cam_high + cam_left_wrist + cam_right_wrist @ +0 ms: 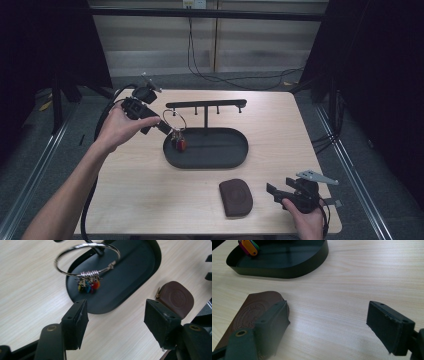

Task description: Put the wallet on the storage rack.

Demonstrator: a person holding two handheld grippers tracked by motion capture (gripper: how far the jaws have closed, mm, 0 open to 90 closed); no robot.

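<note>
Silver and shiny, the big key ring (pixel 86 258) hangs on a peg of the black rack (pixel 206 104), and its little bunch of coloured tags (pixel 88 285) dangles down over the left end of the black oval tray (pixel 235 150). I have my left gripper (pixel 162 127) just beside the ring, at the left end of the rack. In the left gripper view I can see its two black pads (pixel 75 323) standing wide apart with nothing between them, and the ring is a little way past them, not touching. My right gripper (pixel 274 192) sits low near the front right corner of the wooden table (pixel 150 195). Its jaws are wide too, and they hold nothing. In the right gripper view, one pad (pixel 273 323) is just over the edge of the brown leather pouch (pixel 249 312); I cannot tell if it touches. That pouch lies flat on the table, in front of the tray and apart from it.
</note>
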